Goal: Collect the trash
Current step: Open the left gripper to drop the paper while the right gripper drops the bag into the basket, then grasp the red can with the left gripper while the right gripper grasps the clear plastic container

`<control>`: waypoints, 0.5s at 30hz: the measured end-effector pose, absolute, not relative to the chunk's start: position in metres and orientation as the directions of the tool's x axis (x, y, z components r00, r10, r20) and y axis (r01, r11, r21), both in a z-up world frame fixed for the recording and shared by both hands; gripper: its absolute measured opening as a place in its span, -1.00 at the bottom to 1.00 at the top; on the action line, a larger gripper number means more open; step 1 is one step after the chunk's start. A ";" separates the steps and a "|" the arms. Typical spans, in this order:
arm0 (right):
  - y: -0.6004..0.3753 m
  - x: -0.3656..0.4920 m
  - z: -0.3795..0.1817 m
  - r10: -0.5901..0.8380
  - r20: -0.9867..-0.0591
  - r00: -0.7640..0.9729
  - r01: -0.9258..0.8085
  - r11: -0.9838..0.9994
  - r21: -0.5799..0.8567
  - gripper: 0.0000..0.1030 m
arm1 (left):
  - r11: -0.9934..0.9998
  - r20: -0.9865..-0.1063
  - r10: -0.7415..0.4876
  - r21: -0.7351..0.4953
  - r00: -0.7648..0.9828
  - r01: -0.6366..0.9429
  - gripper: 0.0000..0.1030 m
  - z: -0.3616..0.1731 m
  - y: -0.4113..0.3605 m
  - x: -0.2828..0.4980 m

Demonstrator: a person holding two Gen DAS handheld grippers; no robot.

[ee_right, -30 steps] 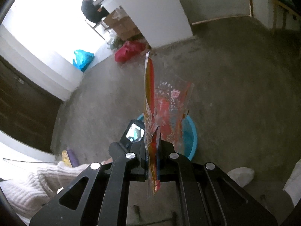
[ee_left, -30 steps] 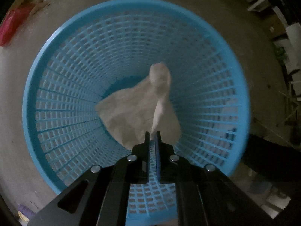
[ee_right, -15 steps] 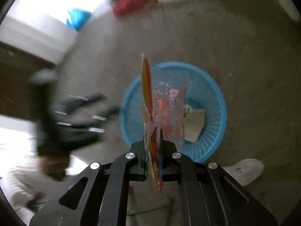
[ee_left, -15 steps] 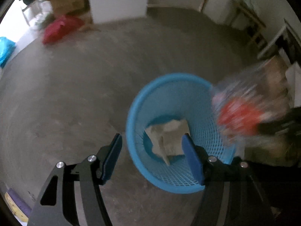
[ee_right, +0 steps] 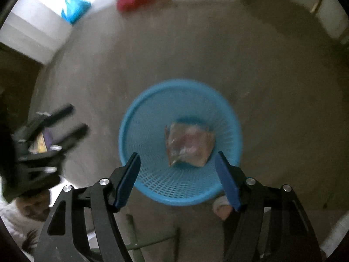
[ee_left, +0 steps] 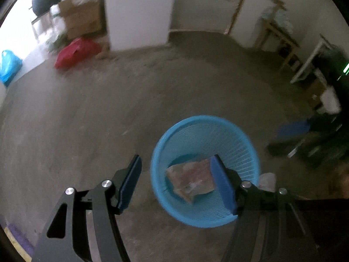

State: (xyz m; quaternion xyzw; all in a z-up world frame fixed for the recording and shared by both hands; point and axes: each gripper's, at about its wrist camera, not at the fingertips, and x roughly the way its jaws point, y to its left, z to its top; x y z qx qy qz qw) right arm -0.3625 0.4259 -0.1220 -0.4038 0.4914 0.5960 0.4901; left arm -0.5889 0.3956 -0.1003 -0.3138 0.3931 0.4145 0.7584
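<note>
A: Your right gripper (ee_right: pixel 177 179) has just been opening; its blue pads stand spread with nothing between them, pointed down over the round blue plastic lattice basket (ee_right: pixel 139 118). The crinkled clear wrapper with red print (ee_right: pixel 188 145) lies at the bottom of that basket, on top of what looks like a pale sheet of paper.

B: And the other one?

A: Your left gripper (ee_left: pixel 176 182) is spread too, empty, looking down at the same basket (ee_left: pixel 246 144) from off to one side. In the right-hand view it shows as a dark blur (ee_right: pixel 47 139), well apart from the rim.

B: So what could go wrong now?

A: The basket looks light and stands free on the bare concrete floor (ee_left: pixel 87 120). If you swing either tool low across it, I'd guess a finger could clip the rim and tip it. There also seems to be a pale crumpled scrap (ee_right: pixel 221 205) on the floor just beside the basket; reaching for it, you could nudge the wall.
</note>
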 end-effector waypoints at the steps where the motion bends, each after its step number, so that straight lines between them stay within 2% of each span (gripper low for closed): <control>1: 0.419 -0.352 -0.103 0.225 -0.957 -0.181 -0.983 -0.027 0.179 0.31 | 0.477 -0.848 0.384 -0.158 0.366 -0.865 0.23 -0.094 0.391 -0.583; 4: 0.366 -0.303 -0.007 0.439 -0.881 -0.179 -0.973 0.055 0.225 0.31 | 0.571 -0.800 0.359 -0.220 0.481 -0.791 0.23 -0.061 0.375 -0.551; 9: 0.237 -0.220 0.090 0.659 -0.749 -0.069 -0.920 0.249 0.304 0.31 | 0.738 -0.733 0.214 -0.312 0.645 -0.599 0.23 -0.005 0.344 -0.479; 12: 0.144 -0.178 0.121 0.695 -0.707 0.131 -0.884 0.404 0.233 0.31 | 0.815 -0.694 0.071 -0.374 0.717 -0.443 0.23 0.026 0.320 -0.417; 15: 0.051 -0.137 0.133 0.637 -0.695 0.333 -0.800 0.582 0.149 0.32 | 0.879 -0.649 -0.028 -0.378 0.760 -0.290 0.23 0.053 0.286 -0.348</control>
